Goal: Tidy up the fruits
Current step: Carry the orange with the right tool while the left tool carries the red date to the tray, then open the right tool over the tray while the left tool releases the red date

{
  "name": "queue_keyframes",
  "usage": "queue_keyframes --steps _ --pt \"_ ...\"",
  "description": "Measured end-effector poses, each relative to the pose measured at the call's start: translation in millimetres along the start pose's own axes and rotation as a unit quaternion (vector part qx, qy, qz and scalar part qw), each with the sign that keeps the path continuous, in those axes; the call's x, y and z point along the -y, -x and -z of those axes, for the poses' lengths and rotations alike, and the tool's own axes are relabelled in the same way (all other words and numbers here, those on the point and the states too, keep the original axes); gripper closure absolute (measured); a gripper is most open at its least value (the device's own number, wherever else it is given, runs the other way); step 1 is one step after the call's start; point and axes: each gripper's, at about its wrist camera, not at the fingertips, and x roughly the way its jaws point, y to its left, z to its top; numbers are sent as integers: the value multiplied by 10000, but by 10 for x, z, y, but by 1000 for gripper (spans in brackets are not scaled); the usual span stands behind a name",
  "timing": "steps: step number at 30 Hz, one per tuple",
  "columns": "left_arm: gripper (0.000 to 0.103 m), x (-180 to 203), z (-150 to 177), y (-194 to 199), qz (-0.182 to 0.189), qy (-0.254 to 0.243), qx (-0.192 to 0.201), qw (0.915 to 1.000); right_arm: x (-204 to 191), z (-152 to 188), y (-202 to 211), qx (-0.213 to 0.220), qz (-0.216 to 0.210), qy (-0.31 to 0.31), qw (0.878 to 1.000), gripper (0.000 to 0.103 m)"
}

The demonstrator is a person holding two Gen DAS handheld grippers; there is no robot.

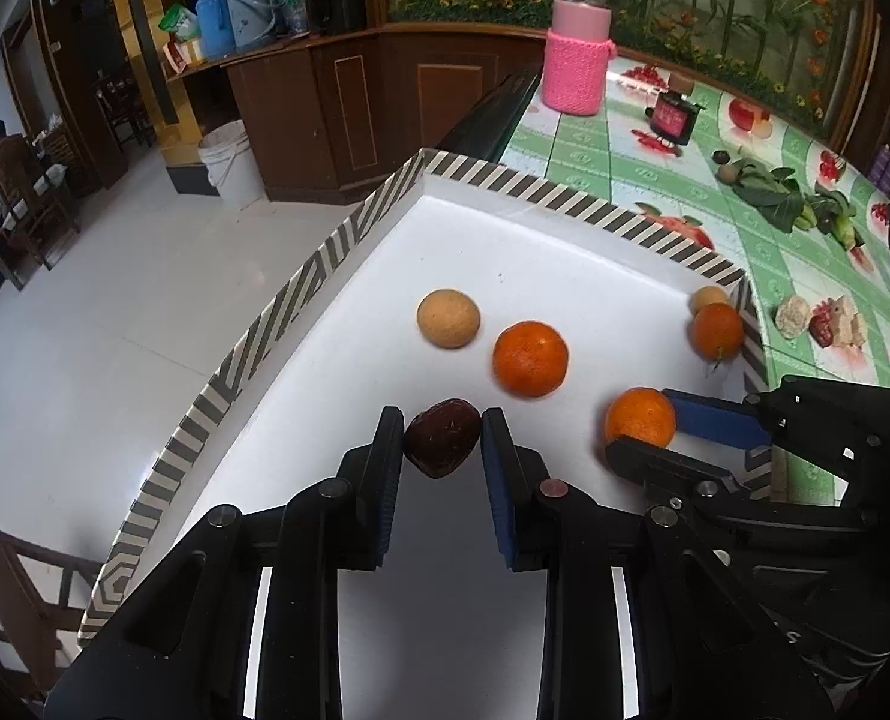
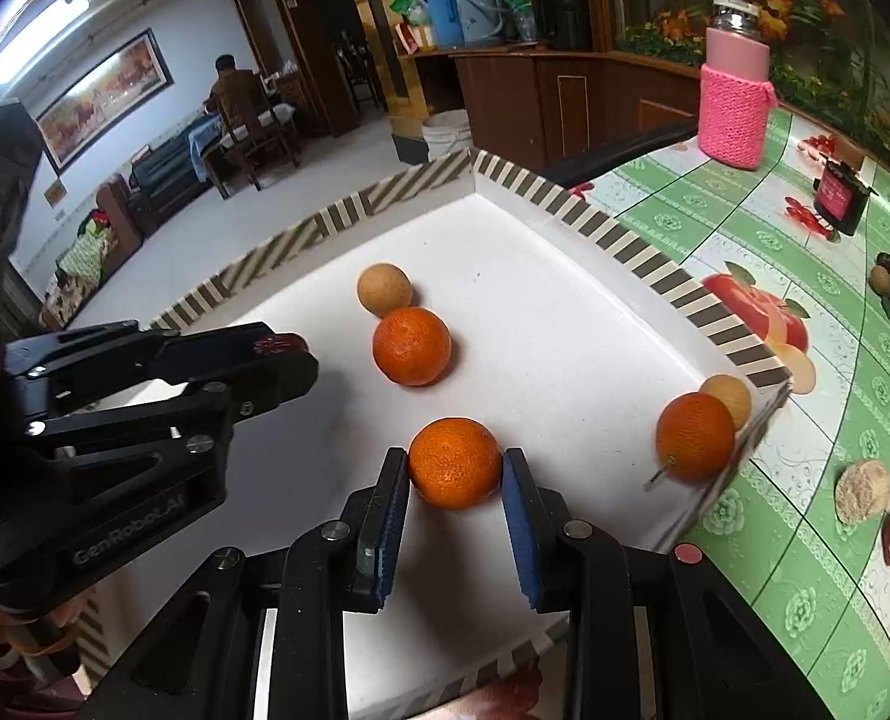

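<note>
While each tool is closed on a fruit over the white tray (image 1: 505, 252), the left tool (image 1: 443, 441) pinching the dark red date (image 1: 442, 445) and the right tool (image 2: 455, 480) holding an orange (image 2: 454, 462), both should go down gently and release only when the fruit touches the tray floor. Farther in, another orange (image 2: 412, 346) and a tan round fruit (image 2: 384, 290) lie together, so I judge it best to put each fruit beside its own kind, without knocking them.

A lived-in home dining room. A fruit-print tablecloth (image 1: 643, 180) covers the near table, thermos flasks (image 1: 229, 18) crowd a far wooden sideboard (image 1: 349, 96), and a framed painting (image 2: 106, 96) hangs far left
</note>
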Motion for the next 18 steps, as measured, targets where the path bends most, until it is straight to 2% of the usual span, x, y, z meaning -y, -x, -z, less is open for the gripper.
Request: queue_keyframes --steps 2,4,5,6,13,18 --pt "76 -20 5 -21 -9 42 -65 10000 -17 1 -27 -31 79 76 9999 72" --pt "62 -38 4 -39 26 84 -107 9999 -27 3 -26 -35 147 114 9998 72" --pt "47 -45 9 -42 51 98 -121 9999 -21 8 -13 -29 136 90 9999 72" --pt "40 -48 10 -36 68 105 -105 9999 -11 19 20 14 103 62 9999 72" --pt "40 -37 21 55 -2 152 53 9999 49 86 240 277 56 -152 9995 72" --pt "40 80 36 222 -9 96 345 9994 140 165 480 540 130 -359 9978 72"
